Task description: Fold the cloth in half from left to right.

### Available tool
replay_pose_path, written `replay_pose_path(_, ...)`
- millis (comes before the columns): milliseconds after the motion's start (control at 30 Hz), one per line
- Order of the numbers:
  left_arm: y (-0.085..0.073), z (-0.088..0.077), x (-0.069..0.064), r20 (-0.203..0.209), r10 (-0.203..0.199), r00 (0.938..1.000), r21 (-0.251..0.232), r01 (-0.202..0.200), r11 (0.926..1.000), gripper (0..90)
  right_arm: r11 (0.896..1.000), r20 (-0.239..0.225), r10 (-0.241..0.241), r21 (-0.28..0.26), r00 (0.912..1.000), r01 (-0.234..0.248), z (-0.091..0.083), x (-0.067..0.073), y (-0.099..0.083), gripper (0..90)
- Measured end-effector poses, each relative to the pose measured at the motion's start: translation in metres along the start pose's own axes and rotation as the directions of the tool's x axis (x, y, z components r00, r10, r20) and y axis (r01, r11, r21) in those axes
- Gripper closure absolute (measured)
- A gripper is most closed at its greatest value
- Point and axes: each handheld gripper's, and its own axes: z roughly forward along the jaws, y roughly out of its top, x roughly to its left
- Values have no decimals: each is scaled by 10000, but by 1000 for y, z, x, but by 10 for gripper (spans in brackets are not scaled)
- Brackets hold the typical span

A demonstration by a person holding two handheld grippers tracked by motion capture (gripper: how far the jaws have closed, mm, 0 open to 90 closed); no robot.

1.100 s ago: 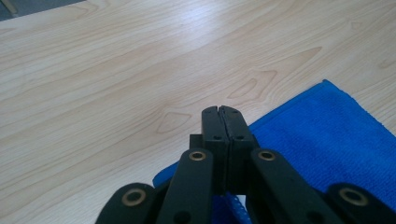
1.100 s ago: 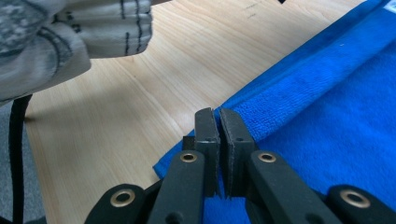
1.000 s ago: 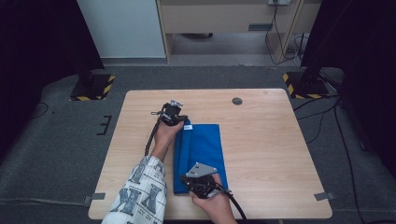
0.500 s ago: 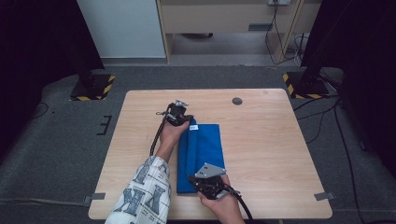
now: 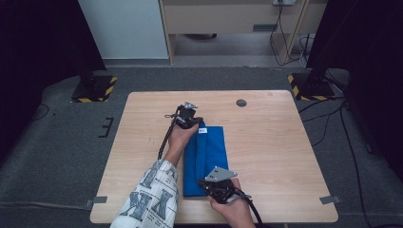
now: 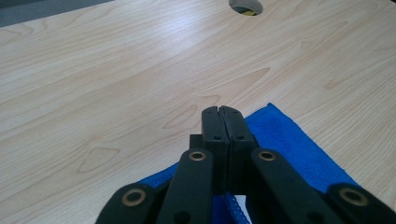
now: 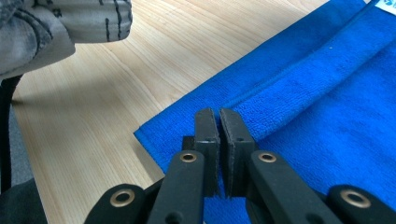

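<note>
A blue cloth [image 5: 214,156] lies lengthwise on the wooden table [image 5: 285,142], its left side doubled over into a long ridge. My left gripper [image 5: 192,121] sits at the cloth's far left corner. In the left gripper view its jaws [image 6: 222,109] are shut, with blue cloth [image 6: 289,144] gathered up under them. My right gripper [image 5: 209,184] is at the cloth's near end. In the right gripper view its jaws [image 7: 218,112] are shut where the ridge of the cloth [image 7: 327,93] runs into them.
A round cable hole [image 5: 241,102] sits near the table's far edge, also visible in the left gripper view [image 6: 245,5]. A patterned sleeve [image 5: 152,194] lies across the table's near left. A small white label [image 5: 202,130] shows at the cloth's far edge.
Both grippers have moved a little to the right, drawing the cloth's left edge over onto itself. Neither pair of jaws has opened.
</note>
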Motion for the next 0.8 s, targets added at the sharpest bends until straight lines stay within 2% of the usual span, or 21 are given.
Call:
replay_pose_path(233,2,7,-7,-10,-72,10000,86,72,9999,892,9999,99,153,-27,9998,-153,-7,-7,-6,868)
replay_pose_path(600,12,13,-23,174,236,9996,106,-238,9997,891,9996,243,281,-58,9993,-280,-18,-16,-12,867)
replay_pose_path(800,15,16,-27,193,245,9995,166,-248,9996,891,9996,246,285,-19,9993,-285,-21,-18,-15,865)
